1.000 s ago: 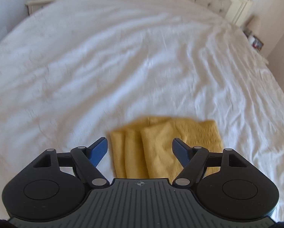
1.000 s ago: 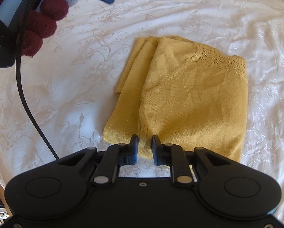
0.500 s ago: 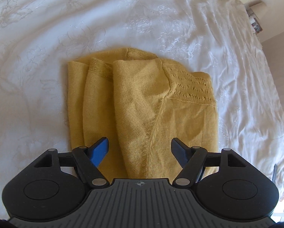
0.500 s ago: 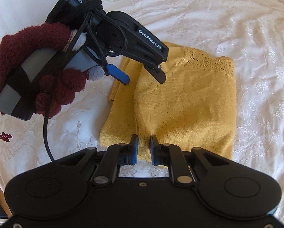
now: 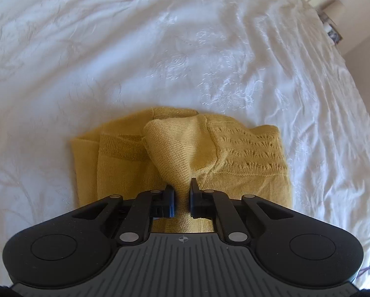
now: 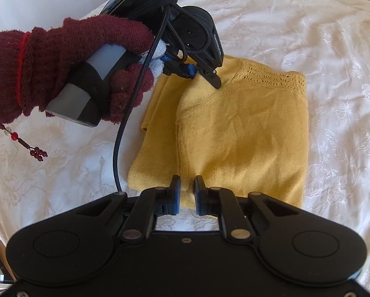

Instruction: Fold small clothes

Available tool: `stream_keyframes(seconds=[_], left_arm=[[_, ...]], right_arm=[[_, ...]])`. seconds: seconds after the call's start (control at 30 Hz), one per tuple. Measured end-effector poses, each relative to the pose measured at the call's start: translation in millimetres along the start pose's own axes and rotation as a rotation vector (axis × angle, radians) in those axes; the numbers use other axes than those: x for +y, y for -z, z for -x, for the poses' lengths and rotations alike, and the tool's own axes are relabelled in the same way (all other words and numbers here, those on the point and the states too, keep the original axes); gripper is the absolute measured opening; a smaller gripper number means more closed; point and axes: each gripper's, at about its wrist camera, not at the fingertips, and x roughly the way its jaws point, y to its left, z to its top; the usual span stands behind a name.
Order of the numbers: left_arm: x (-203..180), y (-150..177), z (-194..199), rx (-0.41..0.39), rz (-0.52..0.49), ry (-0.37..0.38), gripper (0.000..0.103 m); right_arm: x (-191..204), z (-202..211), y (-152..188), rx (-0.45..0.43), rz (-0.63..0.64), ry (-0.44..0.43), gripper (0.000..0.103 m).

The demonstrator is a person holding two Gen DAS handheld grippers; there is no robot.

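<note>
Yellow knit top (image 6: 242, 133) lies part-folded on the bed (image 6: 321, 49), a narrower strip showing along its left side under the upper flap. Left tool (image 5: 182, 193) is pinched onto the far corner of that flap, near the lacy band; fabric bunches up in a cone between the pads, so it's lifted off the layer below. Right tool (image 6: 185, 193) is clamped on the near edge of the same flap, approx. at its left corner. Both ends of one edge held, prob. so the flap can swing over w/o sagging or twisting. Gloved hand (image 6: 68, 69) grips the left handle, cable trailing down.

Vs half a sec ago: left tool was wide open, hovering over the top; now it's down and closed on cloth, corner raised. Right tool hasn't shifted, same grip.
</note>
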Motion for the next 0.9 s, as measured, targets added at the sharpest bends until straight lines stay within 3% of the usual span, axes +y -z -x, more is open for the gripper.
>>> stream_keyframes(seconds=[0.1, 0.23, 0.37, 0.43, 0.5, 0.6, 0.7, 0.77, 0.9], left_arm=[[-9, -2, 28, -0.05, -0.08, 0.007, 0.01], [1, -9, 46, -0.064, -0.098, -0.005, 0.01], [26, -12, 22, 0.025, -0.061, -0.034, 0.011], [37, -10, 4, 0.058, -0.032, -0.083, 0.015], [49, -6, -2, 0.042, 0.006, -0.104, 0.021], [64, -2, -1, 0.006, 0.063, -0.072, 0.027], [75, -3, 5, -0.012, 0.104, -0.042, 0.028], [80, -4, 14, -0.05, 0.129, -0.076, 0.031], [83, -3, 33, -0.118, 0.155, -0.137, 0.034]], right_arm=[[5, 9, -4, -0.02, -0.004, -0.036, 0.018], [17, 5, -11, -0.016, 0.006, -0.088, 0.018], [35, -26, -14, 0.043, 0.061, -0.09, 0.018], [40, -48, -13, 0.111, 0.073, -0.082, 0.027], [41, -64, -9, 0.171, 0.083, -0.095, 0.028], [38, -60, -4, 0.171, 0.097, -0.143, 0.029], [26, -41, -1, 0.147, 0.078, -0.212, 0.058], [15, -27, 0, 0.118, 0.06, -0.243, 0.062], [-16, -7, -10, 0.062, 0.017, -0.218, 0.067]])
